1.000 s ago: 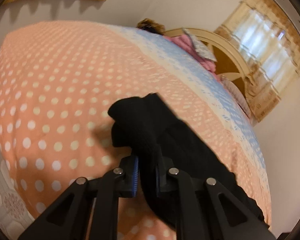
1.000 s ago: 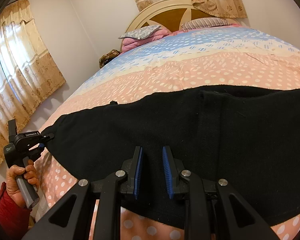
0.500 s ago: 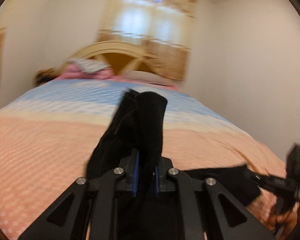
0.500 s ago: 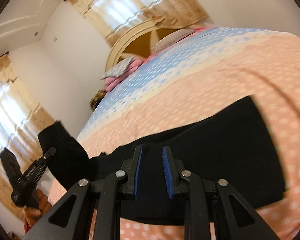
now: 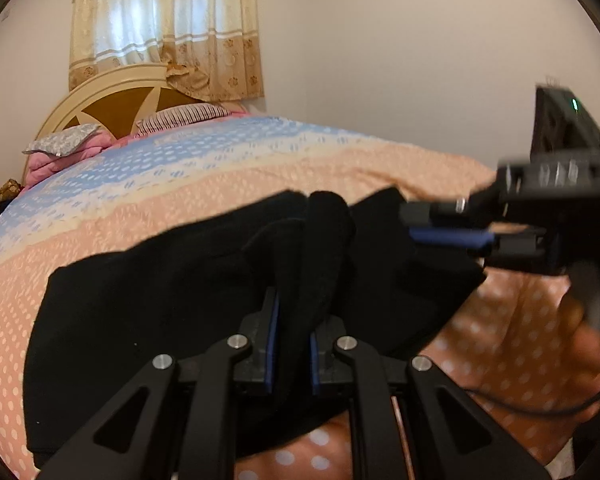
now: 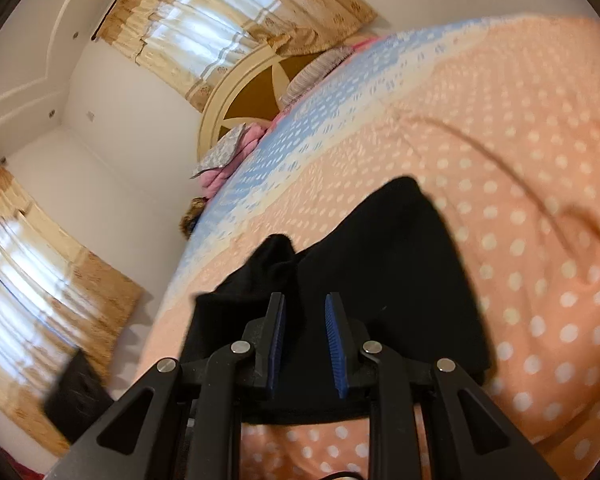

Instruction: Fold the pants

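Black pants (image 5: 160, 300) lie on the peach dotted bedcover (image 5: 100, 220), doubled over into a shorter heap. My left gripper (image 5: 293, 312) is shut on a raised fold of the pants that stands up between its blue pads. The right gripper (image 5: 408, 224) comes in from the right in the left wrist view, blurred, at the far right corner of the cloth. In its own view the right gripper (image 6: 305, 300) has its pads a little apart with the thick black pants (image 6: 400, 260) between them, their edge just behind the fingertips. The raised fold (image 6: 276, 256) shows to its left.
A cream headboard (image 5: 112, 100) with pillows (image 5: 184, 114) and a pink blanket (image 5: 48, 164) sits at the bed's far end. Curtained windows (image 6: 204, 12) are behind it. A hand (image 5: 580, 340) holds the right gripper's handle. A dark blurred shape (image 6: 76, 392) sits at the lower left.
My left gripper has swung across the bed toward the right gripper, rolling as it went and carrying its end of the pants over the rest. The right gripper also shifted and rolled.
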`<act>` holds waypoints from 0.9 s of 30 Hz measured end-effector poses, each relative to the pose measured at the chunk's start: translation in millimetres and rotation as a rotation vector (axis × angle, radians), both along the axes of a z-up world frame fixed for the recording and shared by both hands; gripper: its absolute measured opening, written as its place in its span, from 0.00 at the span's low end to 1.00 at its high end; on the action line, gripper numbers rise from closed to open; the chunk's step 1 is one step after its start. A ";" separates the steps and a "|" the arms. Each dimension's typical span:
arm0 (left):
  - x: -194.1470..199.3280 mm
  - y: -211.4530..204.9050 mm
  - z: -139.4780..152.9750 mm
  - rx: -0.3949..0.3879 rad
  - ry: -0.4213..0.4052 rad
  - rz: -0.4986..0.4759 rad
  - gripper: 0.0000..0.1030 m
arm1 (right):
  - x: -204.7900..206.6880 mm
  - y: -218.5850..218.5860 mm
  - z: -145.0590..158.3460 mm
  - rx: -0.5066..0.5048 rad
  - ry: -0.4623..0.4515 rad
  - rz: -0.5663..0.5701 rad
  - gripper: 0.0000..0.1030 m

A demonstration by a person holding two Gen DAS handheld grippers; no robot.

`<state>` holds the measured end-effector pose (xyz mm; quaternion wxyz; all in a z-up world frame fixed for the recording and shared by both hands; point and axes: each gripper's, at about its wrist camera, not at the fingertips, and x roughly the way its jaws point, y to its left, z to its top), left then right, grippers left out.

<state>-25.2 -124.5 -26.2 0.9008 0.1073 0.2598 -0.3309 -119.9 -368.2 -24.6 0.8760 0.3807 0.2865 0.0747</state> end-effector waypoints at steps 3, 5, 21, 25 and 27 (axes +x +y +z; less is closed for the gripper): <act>-10.6 -3.4 -3.3 0.021 -0.059 -0.013 0.13 | 11.0 -1.5 -3.1 0.125 -0.005 0.042 0.50; -19.8 -3.4 -4.0 0.047 -0.103 -0.029 0.13 | 12.9 -0.7 1.0 0.154 -0.040 0.043 0.76; -22.3 56.8 11.2 -0.031 0.001 -0.024 0.53 | 57.9 83.8 -6.1 -0.213 0.036 0.195 0.64; -7.4 71.1 11.6 -0.079 0.063 0.058 0.53 | 62.0 76.9 -18.7 -0.221 0.081 0.178 0.30; -2.5 73.9 14.1 -0.097 0.082 0.078 0.53 | 62.4 75.3 -17.5 -0.213 0.081 0.172 0.26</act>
